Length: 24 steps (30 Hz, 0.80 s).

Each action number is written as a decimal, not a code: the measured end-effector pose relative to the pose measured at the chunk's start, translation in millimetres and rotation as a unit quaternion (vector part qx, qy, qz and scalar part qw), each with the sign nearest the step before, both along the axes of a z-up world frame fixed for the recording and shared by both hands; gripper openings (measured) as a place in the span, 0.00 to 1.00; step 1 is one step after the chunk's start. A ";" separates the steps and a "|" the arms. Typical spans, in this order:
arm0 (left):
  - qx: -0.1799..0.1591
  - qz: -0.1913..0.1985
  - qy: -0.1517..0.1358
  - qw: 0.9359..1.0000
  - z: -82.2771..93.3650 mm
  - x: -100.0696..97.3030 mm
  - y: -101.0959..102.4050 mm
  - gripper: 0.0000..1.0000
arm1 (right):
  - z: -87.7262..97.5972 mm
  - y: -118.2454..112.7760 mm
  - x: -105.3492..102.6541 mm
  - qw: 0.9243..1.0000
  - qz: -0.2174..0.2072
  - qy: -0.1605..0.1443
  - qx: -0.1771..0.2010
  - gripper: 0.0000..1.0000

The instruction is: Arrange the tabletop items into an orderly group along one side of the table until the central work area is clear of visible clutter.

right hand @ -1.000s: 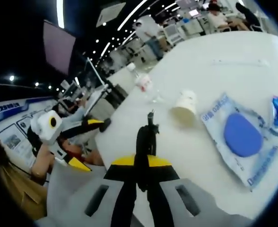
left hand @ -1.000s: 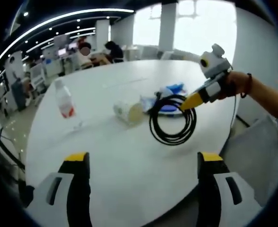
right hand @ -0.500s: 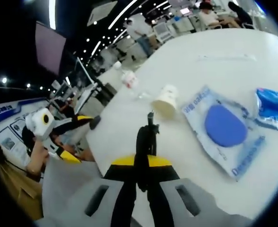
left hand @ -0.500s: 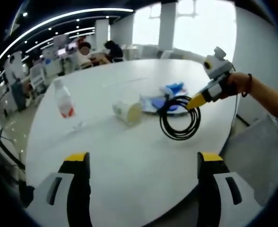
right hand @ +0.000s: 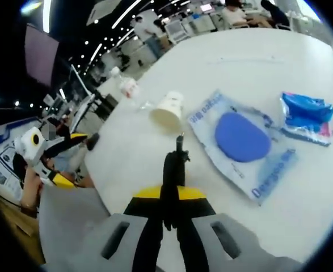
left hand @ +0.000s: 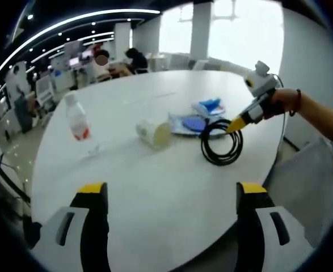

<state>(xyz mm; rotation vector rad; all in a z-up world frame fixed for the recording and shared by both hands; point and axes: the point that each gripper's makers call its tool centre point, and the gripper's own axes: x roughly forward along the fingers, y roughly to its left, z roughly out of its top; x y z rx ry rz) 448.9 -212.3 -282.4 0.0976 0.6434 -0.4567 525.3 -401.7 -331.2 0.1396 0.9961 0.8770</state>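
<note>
Fingers of right gripper [right hand: 179, 148] clamped on cable [left hand: 222, 141], coil hanging by pouch [right hand: 241, 144] and cup [left hand: 153, 132]; left gripper [left hand: 172, 195] fingers apart, idle. Lower coil flat at worktop [left hand: 155, 187] edge beside pouch before letting go; probably touching worktop already, hard to tell.

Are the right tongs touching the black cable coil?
Touching. In the left gripper view the right tongs pinch the black cable coil at its upper edge.
</note>
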 end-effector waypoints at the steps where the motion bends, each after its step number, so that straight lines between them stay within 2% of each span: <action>1: 0.000 0.000 -0.001 1.000 0.5 0.1 -0.1 0.91 | -2.8 -4.6 1.8 1.000 -0.008 0.002 -0.010 0.07; 5: -0.001 -0.001 -0.003 1.000 2.7 0.1 -1.7 0.90 | -18.0 -26.3 8.1 0.997 -0.055 0.034 -0.044 0.07; 7: -0.004 -0.001 -0.004 1.000 3.1 -0.2 -2.7 0.91 | -24.4 -35.3 13.6 0.996 -0.059 0.025 -0.054 0.07; 13: -0.004 -0.002 -0.002 1.000 2.5 -1.7 -3.1 0.91 | -39.5 -54.2 17.3 0.992 -0.087 0.036 -0.086 0.07; 20: -0.003 -0.001 -0.004 1.000 4.3 -1.2 -1.5 0.91 | -45.0 -60.9 21.3 0.990 -0.090 0.022 -0.107 0.07; 21: -0.002 0.000 -0.004 1.000 4.4 -1.1 -1.4 0.91 | -46.4 -65.3 23.7 0.988 -0.086 0.005 -0.130 0.07; 24: -0.003 -0.001 -0.004 1.000 4.4 -1.4 -2.3 0.91 | -48.8 -68.4 24.5 0.984 -0.075 -0.013 -0.161 0.10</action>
